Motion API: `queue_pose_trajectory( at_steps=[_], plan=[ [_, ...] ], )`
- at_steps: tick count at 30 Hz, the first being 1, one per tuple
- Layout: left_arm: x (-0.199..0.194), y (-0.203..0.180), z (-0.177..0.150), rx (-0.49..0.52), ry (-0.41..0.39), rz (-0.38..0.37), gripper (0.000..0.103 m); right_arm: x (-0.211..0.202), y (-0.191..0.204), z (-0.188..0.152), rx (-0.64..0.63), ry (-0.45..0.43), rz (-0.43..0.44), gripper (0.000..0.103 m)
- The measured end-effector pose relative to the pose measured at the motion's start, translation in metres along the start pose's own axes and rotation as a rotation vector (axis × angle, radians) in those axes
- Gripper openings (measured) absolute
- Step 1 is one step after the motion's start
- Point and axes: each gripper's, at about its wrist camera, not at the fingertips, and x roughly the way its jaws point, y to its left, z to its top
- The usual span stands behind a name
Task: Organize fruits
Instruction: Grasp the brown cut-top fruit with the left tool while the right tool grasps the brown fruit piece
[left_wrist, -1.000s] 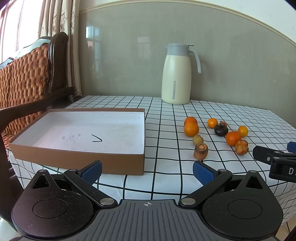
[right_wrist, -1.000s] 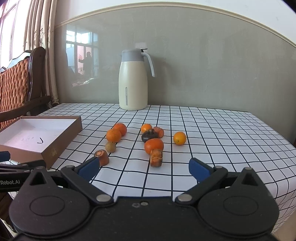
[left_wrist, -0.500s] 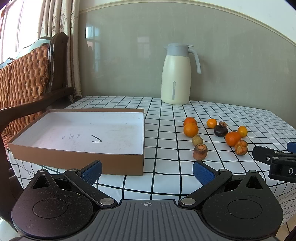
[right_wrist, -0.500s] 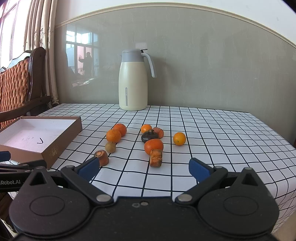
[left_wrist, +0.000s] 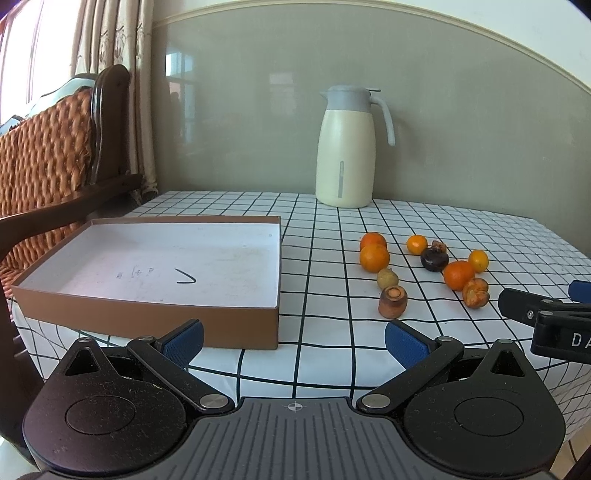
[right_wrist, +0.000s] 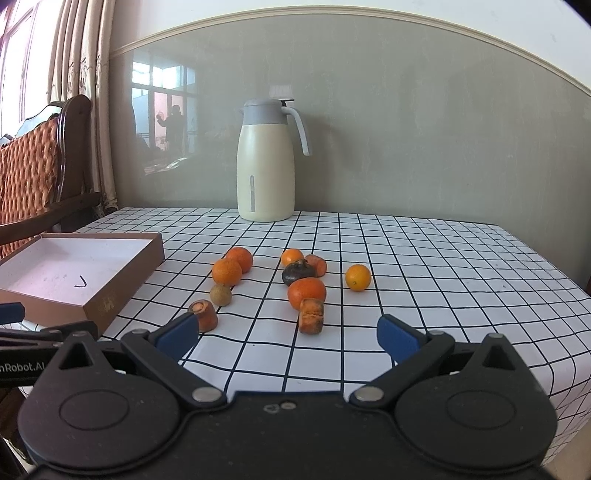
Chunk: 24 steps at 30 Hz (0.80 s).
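Right wrist view: the fruits lie loose on the checked cloth of the bench (right_wrist: 424, 258), none yet in the box (right_wrist: 122, 295). Nearest are two brownish cut pieces (right_wrist: 311, 316), (right_wrist: 204, 314), then a small tan fruit (right_wrist: 221, 294), a dark round one (right_wrist: 298, 272) and several oranges (right_wrist: 306, 291). The right claw (right_wrist: 286, 334) hangs empty over the bench's near edge, jaws wide apart. The left claw (left_wrist: 293, 341), likewise spread and holding nothing, faces the box's front corner (left_wrist: 273, 325). Compared with a second ago almost nothing has changed; the views have only drifted slightly and no fruit has shifted. I judge the sorting has not begun, and the first reach is yet to come. A cream jug (right_wrist: 265, 162) stands well behind.
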Motion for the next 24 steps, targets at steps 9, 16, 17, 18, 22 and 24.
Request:
queue_pose_trajectory(
  at_steps=[9,16,17,18,22,24],
  plan=[
    [0.0,-0.003,0.0,0.006,-0.002,-0.01,0.103,0.0,-0.001,0.001,0.004,0.0,-0.003,0.097],
    [0.002,-0.011,0.002,0.036,-0.008,-0.024,0.103,0.0,-0.007,0.0,0.023,-0.003,-0.02,0.097],
    [0.003,-0.013,0.002,0.045,-0.011,-0.03,0.103,0.001,-0.009,0.0,0.031,-0.002,-0.023,0.097],
    [0.003,-0.015,0.003,0.053,-0.014,-0.038,0.103,0.002,-0.012,0.0,0.038,0.001,-0.029,0.097],
    [0.01,-0.024,0.006,0.065,0.0,-0.082,0.103,0.008,-0.022,0.0,0.077,0.02,-0.051,0.097],
    [0.015,-0.03,0.008,0.077,0.006,-0.1,0.103,0.01,-0.026,0.001,0.094,0.023,-0.044,0.095]
  ],
)
